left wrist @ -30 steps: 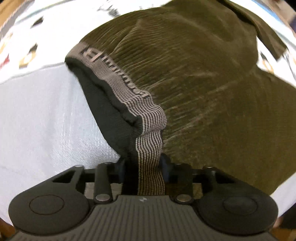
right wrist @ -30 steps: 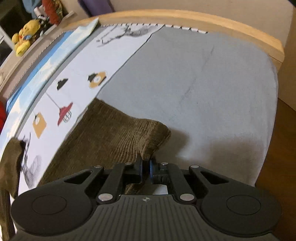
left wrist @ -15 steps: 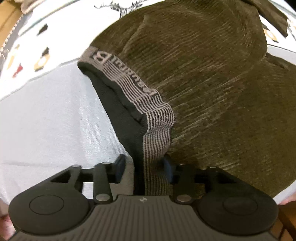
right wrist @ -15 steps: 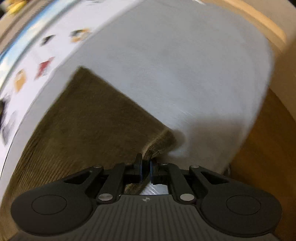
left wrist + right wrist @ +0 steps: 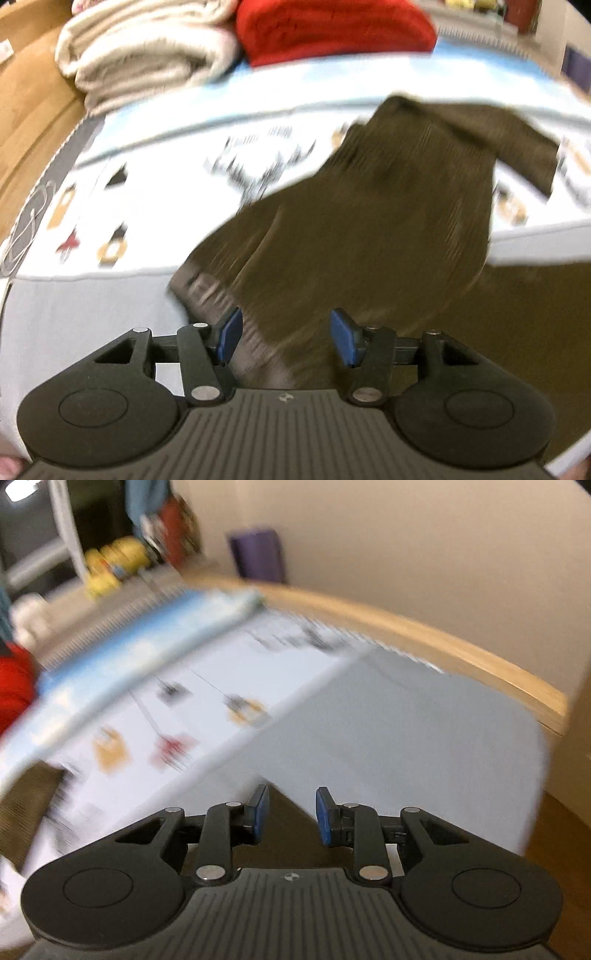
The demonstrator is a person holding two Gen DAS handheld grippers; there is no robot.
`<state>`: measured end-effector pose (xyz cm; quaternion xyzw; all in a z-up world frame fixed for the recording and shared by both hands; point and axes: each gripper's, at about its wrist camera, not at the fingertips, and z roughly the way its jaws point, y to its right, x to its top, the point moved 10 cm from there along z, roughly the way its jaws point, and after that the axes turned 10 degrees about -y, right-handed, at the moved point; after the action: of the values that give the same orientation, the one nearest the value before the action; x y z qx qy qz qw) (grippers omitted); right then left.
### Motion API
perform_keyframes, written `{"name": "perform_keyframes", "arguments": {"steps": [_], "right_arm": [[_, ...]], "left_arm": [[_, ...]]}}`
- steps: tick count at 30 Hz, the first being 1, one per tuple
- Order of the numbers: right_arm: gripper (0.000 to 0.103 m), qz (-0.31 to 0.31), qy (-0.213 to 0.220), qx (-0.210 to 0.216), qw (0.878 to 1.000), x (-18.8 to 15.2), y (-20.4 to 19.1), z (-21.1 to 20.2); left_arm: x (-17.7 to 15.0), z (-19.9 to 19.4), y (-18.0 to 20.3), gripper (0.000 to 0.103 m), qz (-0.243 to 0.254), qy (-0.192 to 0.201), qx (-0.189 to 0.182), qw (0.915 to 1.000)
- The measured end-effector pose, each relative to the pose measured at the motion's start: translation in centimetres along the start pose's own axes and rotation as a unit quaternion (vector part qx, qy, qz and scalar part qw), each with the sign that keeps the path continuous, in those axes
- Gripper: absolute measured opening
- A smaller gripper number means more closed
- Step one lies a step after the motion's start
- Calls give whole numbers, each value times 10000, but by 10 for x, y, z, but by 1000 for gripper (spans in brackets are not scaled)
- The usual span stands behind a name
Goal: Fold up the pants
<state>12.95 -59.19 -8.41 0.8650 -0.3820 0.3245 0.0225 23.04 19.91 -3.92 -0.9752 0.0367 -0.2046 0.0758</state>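
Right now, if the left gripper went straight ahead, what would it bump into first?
Most likely the dark olive corduroy pants on the bed. The left gripper is open, with that cloth just ahead, though blur hides the depth.

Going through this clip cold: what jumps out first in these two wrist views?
The dark olive ribbed pants fill the middle of the left wrist view, spread on the pale bed cover, waistband end nearest the left claw, whose jaws have just been opening and no longer pinch it. Behind, a red blanket and a beige one sit stacked. The right claw has also just been opening, over a pants corner.
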Motion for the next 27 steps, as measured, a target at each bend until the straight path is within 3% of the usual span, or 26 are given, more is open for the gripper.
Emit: {"name": "perform_keyframes", "arguments": {"steps": [4, 8, 10, 16, 17, 18, 19, 21, 27], "right_arm": [[30, 2, 55, 970, 9953, 12, -67, 5], [33, -68, -347, 1539, 9875, 4, -135, 20], [41, -103, -634, 1790, 9817, -5, -171, 31], [43, -362, -1434, 2252, 9630, -48, -276, 53], [43, -437, -1533, 2334, 9592, -58, -291, 52], [43, -499, -1645, 2416, 9550, -67, -306, 54], [43, -528, -1768, 2495, 9506, -76, -319, 57], [43, -515, -2006, 2580, 9437, -92, -341, 68], [43, -111, -2587, 2487, 9333, -118, -368, 114]], "left_arm": [[41, 22, 37, 58, -154, 389, -260, 9988], [70, 24, 84, 59, 120, 686, -316, 9971], [82, 26, 108, 59, 254, 770, -380, 9960], [106, 52, 172, 59, 433, 708, -882, 9926], [109, 59, 181, 56, 458, 623, -1017, 9918], [111, 67, 191, 45, 514, 532, -1149, 9906], [111, 73, 196, 41, 553, 475, -1193, 9902], [114, 85, 208, 32, 668, 398, -1250, 9891], [125, 118, 226, 32, 668, 252, -1248, 9896]]}}
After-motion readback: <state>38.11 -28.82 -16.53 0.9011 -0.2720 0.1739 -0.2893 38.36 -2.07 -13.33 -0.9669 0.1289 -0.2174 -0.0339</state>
